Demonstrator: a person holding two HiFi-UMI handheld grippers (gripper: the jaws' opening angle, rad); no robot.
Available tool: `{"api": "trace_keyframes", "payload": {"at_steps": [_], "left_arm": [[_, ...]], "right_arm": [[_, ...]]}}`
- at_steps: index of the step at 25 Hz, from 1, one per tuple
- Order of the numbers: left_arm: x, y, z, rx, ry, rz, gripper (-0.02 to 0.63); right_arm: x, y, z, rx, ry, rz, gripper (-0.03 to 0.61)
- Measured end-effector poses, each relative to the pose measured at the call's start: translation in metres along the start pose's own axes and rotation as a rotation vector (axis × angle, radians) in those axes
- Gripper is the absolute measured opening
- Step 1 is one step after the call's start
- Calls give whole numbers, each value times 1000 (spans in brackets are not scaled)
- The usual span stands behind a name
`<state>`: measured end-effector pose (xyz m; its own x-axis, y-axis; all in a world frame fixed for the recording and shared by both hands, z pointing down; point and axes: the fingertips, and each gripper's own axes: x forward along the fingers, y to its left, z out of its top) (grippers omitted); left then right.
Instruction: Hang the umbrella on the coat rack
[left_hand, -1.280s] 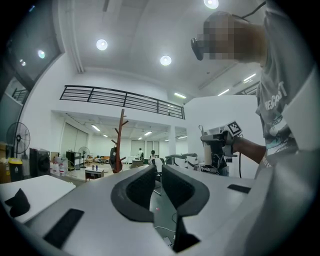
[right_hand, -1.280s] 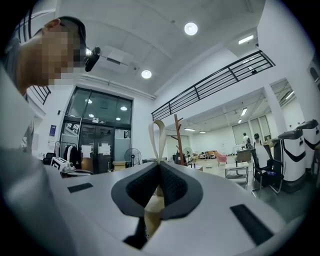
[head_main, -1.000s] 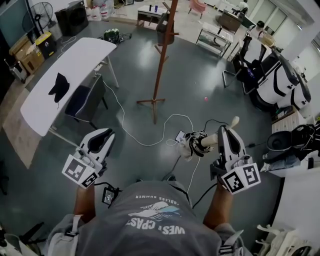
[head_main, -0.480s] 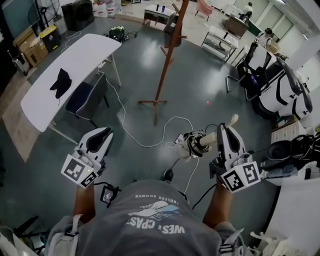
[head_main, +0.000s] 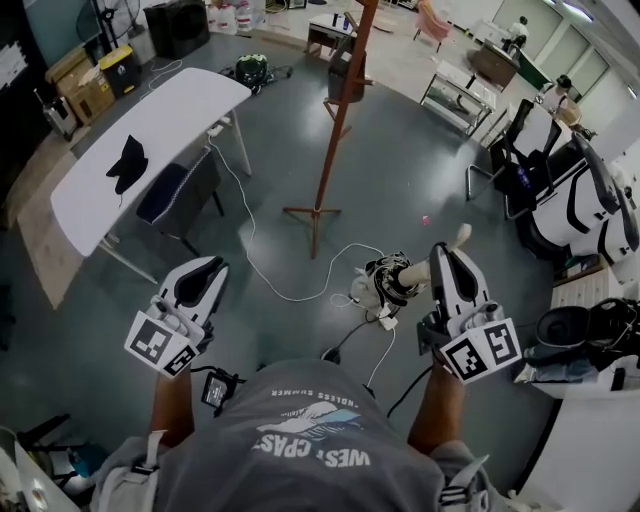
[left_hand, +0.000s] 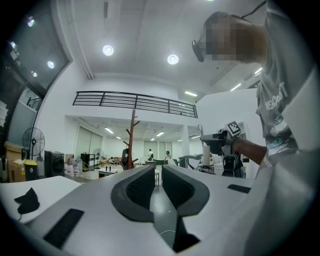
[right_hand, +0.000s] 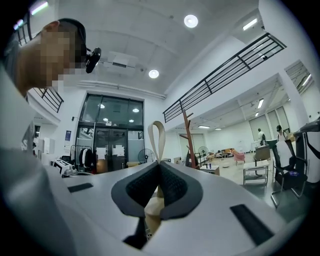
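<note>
Between the tight-shut jaws of your right gripper (right_hand: 160, 170) sits the tan handle of the umbrella (head_main: 388, 282), well apart from the coat rack (head_main: 335, 110) that stands on the grey floor (head_main: 400, 180) ahead. Only the head view shows its folded dark and white cloth poking out to the left of the jaws, and only the right gripper view shows its strap loop (right_hand: 158, 140) standing up above them. Your left gripper (left_hand: 156, 175) holds nothing, its jaws a thin gap apart, and the big upside-down letters on your grey shirt (head_main: 310, 430) begin with WES.
</note>
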<state>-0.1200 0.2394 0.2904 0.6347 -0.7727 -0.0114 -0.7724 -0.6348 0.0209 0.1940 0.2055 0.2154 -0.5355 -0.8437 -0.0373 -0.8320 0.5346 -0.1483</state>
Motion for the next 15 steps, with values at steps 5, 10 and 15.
{"api": "trace_keyframes", "payload": {"at_steps": [5,10,15], "left_arm": [[25,-16,-4,7,11,46,55],[46,-32,-5,13,21,101,55],[71,-54,-8,21,30,132,55]], "right_arm": [[8,-37,-1,12,6,48,29],[14,-69,-2,26,15,100,29],[14,-97,-3,40,15,149,29]]}}
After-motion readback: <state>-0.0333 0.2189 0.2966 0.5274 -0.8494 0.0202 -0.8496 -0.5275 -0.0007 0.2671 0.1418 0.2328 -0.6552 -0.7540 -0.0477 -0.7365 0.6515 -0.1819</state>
